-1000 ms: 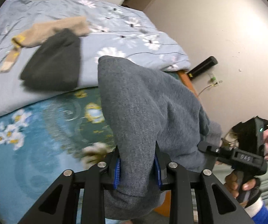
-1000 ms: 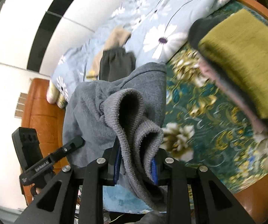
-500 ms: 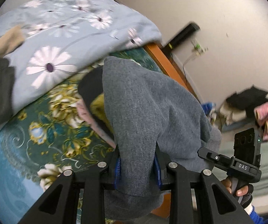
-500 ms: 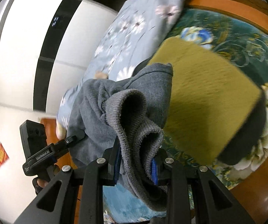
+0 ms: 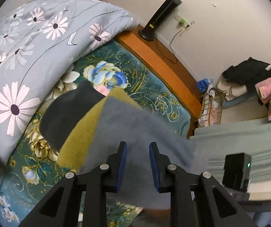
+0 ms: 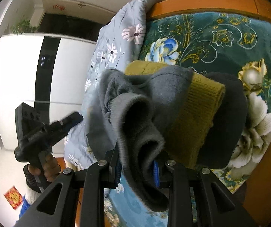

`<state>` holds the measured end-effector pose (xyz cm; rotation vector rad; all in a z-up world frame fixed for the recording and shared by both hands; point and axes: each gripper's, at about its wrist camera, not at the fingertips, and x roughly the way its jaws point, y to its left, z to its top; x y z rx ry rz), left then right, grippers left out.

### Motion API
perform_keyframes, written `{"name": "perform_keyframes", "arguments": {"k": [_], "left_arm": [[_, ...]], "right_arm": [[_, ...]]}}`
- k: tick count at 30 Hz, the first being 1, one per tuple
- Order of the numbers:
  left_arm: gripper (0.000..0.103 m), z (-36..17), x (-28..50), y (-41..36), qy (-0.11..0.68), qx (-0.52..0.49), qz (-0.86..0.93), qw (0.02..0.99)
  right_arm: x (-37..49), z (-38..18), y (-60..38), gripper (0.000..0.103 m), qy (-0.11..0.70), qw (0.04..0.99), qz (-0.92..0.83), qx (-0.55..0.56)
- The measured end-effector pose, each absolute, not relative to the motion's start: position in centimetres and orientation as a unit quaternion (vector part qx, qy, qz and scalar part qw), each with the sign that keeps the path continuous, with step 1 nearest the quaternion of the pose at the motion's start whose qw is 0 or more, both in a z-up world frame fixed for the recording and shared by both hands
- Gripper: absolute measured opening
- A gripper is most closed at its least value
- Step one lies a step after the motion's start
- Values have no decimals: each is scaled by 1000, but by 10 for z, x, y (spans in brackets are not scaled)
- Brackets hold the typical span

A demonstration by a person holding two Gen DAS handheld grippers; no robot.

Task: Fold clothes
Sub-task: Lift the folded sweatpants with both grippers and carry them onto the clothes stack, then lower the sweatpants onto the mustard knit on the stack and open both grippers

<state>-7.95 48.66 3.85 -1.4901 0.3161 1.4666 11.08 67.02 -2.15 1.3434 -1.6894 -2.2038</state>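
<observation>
Grey knit [image 6: 154, 94] goes onto the stack: a folded grey top lies draped over an olive sweater [image 6: 195, 117], which sits on a dark garment [image 6: 228, 124], all on the teal floral blanket [image 6: 211, 34] beside the daisy quilt [image 5: 31, 43]. R gripper [image 6: 136, 167] is clamped on the knit's ribbed cuff end, jaws narrow w/ fabric bunched between, probably to steady that end while the piece settles. L gripper [image 5: 137, 162] hangs above the knit; its jaws stand slightly apart w/ nothing between the blue pads [image 5: 121, 162] and are closing. Judged: that side is let go so the fold lies flat; the cuff end remains to be released.
</observation>
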Motion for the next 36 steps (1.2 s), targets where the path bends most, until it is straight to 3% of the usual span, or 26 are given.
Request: {"name": "perform_keyframes", "arguments": {"k": [8, 10, 12, 14, 23, 26, 30, 36], "left_arm": [[29, 6, -90, 482, 129, -637, 606, 458], [35, -7, -95, 479, 114, -652, 596, 454], [53, -17, -96, 475, 93, -665, 585, 455], [58, -28, -96, 471, 67, -679, 571, 456], [60, -57, -90, 467, 60, -706, 571, 415], [58, -54, -87, 467, 55, -698, 581, 415], [28, -51, -79, 471, 57, -691, 581, 427], [20, -39, -74, 476, 64, -687, 581, 431]], "right_arm": [[103, -46, 686, 28, -567, 11, -693, 445], [105, -54, 690, 28, -573, 7, -686, 449], [107, -62, 692, 28, -578, 4, -678, 454], [109, -68, 692, 28, -581, 2, -672, 459], [111, -75, 694, 30, -586, -5, -663, 465], [111, -75, 693, 30, -587, -5, -662, 465], [111, -74, 693, 30, -587, -6, -662, 466], [109, -64, 688, 29, -573, -4, -673, 467]]}}
